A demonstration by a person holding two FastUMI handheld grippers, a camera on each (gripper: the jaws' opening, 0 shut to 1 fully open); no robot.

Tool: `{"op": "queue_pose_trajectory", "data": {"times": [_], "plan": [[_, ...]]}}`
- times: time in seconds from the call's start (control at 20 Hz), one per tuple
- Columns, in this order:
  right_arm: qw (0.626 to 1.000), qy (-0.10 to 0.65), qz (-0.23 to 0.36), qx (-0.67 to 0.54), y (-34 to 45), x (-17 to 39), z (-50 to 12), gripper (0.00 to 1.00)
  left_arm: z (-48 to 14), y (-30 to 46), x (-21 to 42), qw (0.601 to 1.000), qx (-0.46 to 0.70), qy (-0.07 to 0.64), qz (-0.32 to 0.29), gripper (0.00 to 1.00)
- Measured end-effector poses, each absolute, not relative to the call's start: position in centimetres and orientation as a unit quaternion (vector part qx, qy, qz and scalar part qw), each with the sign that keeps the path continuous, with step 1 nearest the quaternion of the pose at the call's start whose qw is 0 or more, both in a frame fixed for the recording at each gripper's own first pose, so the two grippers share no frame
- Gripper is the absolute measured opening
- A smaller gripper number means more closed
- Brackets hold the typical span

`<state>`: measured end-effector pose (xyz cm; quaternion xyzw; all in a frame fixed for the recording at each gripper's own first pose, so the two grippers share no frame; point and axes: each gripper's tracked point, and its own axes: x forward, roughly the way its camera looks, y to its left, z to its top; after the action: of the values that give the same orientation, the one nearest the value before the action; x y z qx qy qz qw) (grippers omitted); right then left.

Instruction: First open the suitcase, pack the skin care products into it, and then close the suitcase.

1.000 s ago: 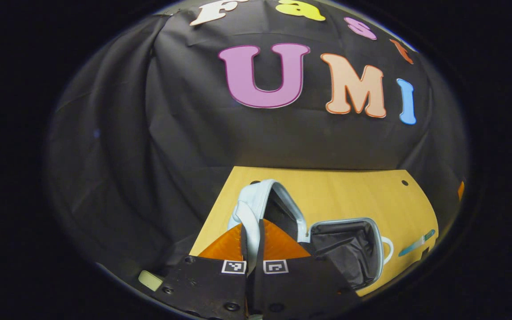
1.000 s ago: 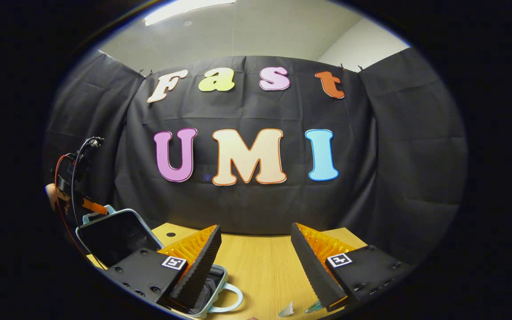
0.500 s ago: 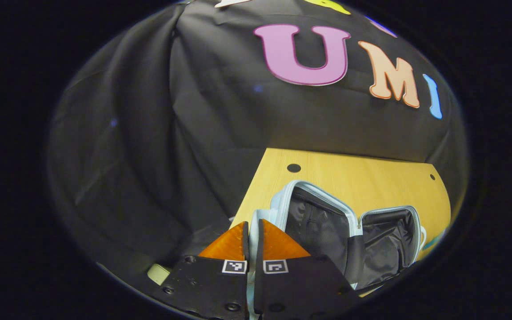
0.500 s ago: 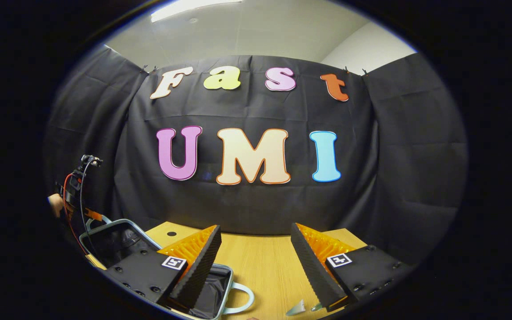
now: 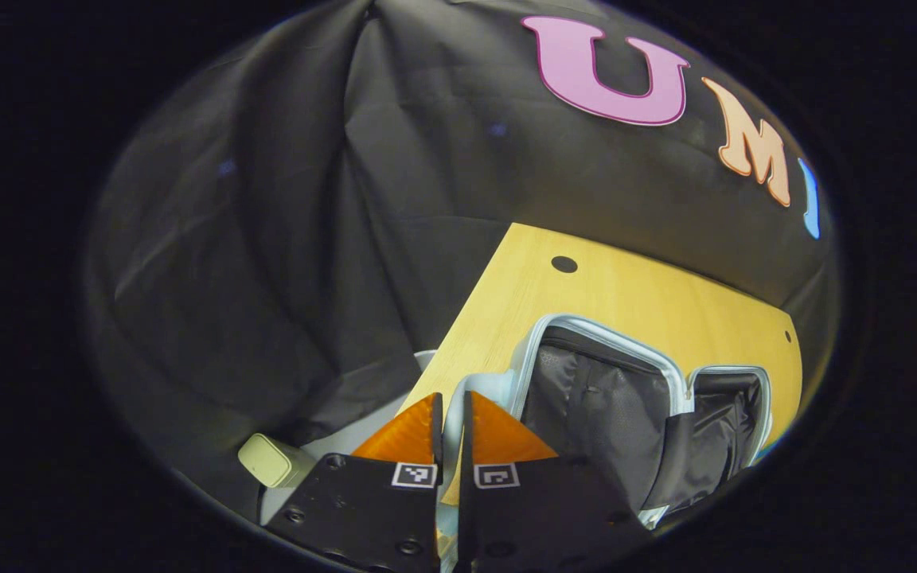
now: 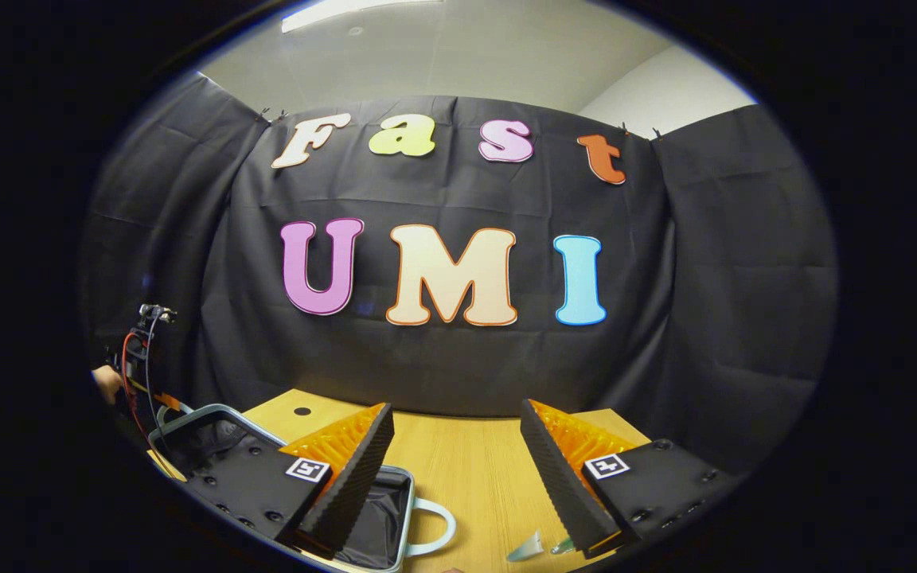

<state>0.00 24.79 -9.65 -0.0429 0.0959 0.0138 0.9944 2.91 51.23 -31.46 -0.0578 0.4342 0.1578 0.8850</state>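
The small light-blue suitcase (image 5: 598, 338) lies open on the wooden table (image 5: 610, 290), its black lining facing up. My left gripper (image 5: 449, 398) is shut on the outer rim of the lid (image 5: 478, 386), which leans far back, close to the table's left edge. The base half (image 5: 733, 406) lies beyond the lid. In the right gripper view the suitcase (image 6: 403, 485) sits low on the left, its handle (image 6: 436, 527) pointing toward my right gripper (image 6: 456, 446), which hangs open above the table with nothing in it. The pale tip of a skin care tube (image 6: 528, 547) peeks out beside its right finger.
The table's left edge drops off just beside the lid, and a pale green block (image 5: 275, 460) sits below it. A round hole (image 5: 563, 263) marks the table's far corner. A hand (image 6: 108, 382) and cables show at the far left of the right gripper view.
The lid has swung from upright down and outward to nearly flat, and my left gripper went with it. The right gripper has stayed open and almost still.
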Motion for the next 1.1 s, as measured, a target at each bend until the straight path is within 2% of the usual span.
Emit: {"op": "queue_pose_trajectory", "data": {"times": [0.1,0.3,0.35,0.65,0.85,0.95,1.1], "plan": [[0.994,0.098,0.012,-0.046,24.4,-0.3,-9.7,1.0,-30.8,52.1,3.4,0.893,-0.042,0.412,0.173,0.13],[0.994,0.097,0.003,-0.043,22.8,-0.3,-9.6,1.0,-27.3,51.1,5.5,0.919,-0.029,0.35,0.181,1.0],[0.995,0.095,0.001,-0.043,22.4,-0.3,-9.5,0.99,-26.3,50.5,5.9,0.926,-0.028,0.327,0.185,0.94],[0.996,0.08,-0.013,-0.041,18.1,0.4,-8.8,1.0,-18.5,43.5,6.9,0.965,-0.024,0.2,0.168,0.94],[0.997,0.071,-0.02,-0.036,14.5,1.1,-8.4,1.0,-15.1,35.9,6.1,0.976,-0.04,0.166,0.137,0.96],[0.997,0.07,-0.018,-0.033,12.9,1.5,-8.4,1.0,-14.0,32.5,5.8,0.98,-0.036,0.154,0.12,0.93],[0.997,0.07,-0.012,-0.028,10.6,1.7,-8.5,1.0,-13.3,27.2,5.3,0.983,-0.032,0.158,0.093,0.94]]}}
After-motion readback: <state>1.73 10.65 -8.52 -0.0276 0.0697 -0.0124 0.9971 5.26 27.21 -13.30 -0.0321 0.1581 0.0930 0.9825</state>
